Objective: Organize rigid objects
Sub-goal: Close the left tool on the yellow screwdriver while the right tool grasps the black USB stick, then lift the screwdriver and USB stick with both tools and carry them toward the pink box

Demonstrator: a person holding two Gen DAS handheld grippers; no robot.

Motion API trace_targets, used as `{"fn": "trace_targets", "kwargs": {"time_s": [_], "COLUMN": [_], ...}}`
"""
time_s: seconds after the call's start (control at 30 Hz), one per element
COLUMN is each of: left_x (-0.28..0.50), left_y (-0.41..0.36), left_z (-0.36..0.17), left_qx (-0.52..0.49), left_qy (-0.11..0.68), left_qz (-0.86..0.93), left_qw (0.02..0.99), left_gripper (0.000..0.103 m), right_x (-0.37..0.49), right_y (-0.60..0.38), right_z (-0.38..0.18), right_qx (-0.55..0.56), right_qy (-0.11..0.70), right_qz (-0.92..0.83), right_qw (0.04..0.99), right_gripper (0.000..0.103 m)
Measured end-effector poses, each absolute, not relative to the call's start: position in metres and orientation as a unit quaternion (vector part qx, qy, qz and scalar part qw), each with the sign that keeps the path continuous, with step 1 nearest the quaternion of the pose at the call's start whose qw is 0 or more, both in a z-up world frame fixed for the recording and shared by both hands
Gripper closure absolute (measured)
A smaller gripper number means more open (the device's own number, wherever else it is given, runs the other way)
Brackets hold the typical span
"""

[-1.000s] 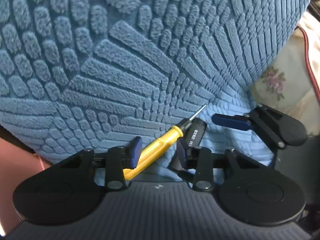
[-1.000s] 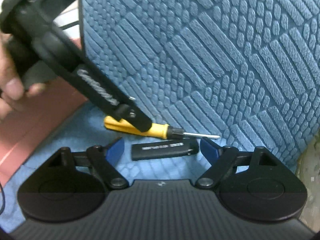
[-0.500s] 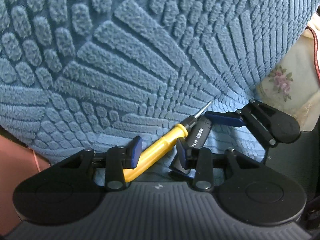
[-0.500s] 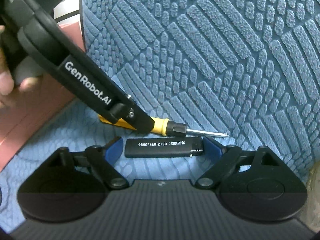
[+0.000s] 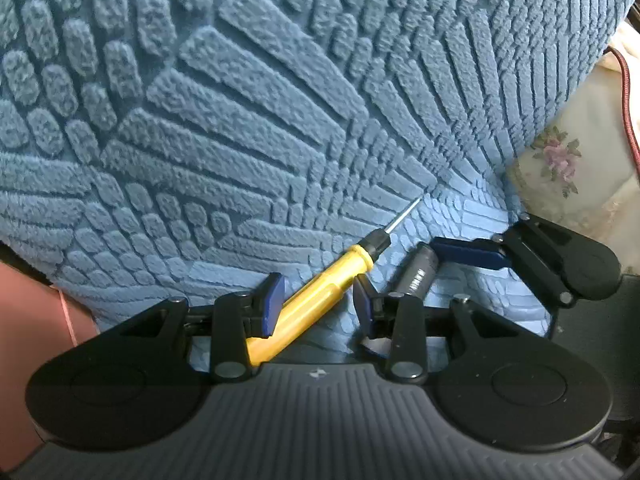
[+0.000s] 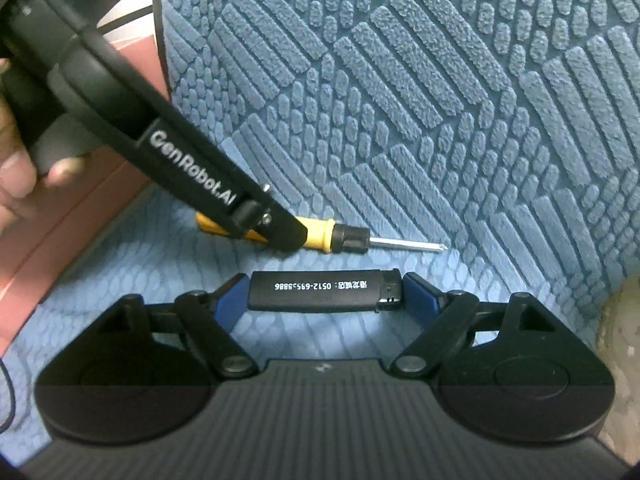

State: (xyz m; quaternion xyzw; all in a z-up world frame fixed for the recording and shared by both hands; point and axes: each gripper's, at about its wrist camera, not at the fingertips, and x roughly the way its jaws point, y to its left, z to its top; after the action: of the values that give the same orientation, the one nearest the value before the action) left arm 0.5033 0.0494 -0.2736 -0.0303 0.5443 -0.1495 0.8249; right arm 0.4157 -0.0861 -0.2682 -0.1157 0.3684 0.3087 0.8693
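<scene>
**Both grippers closing in, nothing lifted yet**

My left gripper (image 5: pixel 316 304) straddles the yellow handle of the screwdriver (image 5: pixel 320 288), its blue pads apart with a visible gap on the right side, so I do not have it clamped. My right gripper (image 6: pixel 325 294) has its pads at either end of the black lighter (image 6: pixel 325 291); they look to touch it, but I cannot tell whether the grip is firm. Both things lie side by side on the blue textured seat cushion (image 6: pixel 168 280), close to where it meets the upright back cushion (image 5: pixel 240 100). I judge the task barely begun: both items rest on the seat, and the grasping, lifting and placing remain. No destination container shows.
</scene>
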Motion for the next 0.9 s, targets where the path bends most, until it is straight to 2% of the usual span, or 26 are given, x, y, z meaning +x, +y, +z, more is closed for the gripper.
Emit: {"fn": "trace_targets", "kwargs": {"time_s": [0.43,0.6,0.63,0.9], "left_x": [0.491,0.483,0.481,0.458], "left_y": [0.028,0.024,0.024,0.016], "left_z": [-0.285,-0.287,-0.287,-0.282], "left_qx": [-0.020,0.001,0.003,-0.015], "left_qy": [0.541,0.534,0.533,0.520], "left_qz": [-0.150,-0.144,-0.142,-0.126], "left_qw": [0.827,0.833,0.834,0.845], "left_gripper": [0.059,0.059,0.065,0.074], "right_x": [0.403,0.392,0.387,0.362], "right_y": [-0.125,-0.128,-0.129,-0.152], "right_z": [-0.246,-0.241,-0.242,-0.237], "right_qx": [-0.030,-0.036,-0.038,0.015], "right_qy": [0.437,0.444,0.445,0.468], "right_qz": [0.222,0.196,0.190,0.135], "right_qw": [0.871,0.874,0.874,0.873], "right_gripper": [0.018,0.018,0.018,0.018]}}
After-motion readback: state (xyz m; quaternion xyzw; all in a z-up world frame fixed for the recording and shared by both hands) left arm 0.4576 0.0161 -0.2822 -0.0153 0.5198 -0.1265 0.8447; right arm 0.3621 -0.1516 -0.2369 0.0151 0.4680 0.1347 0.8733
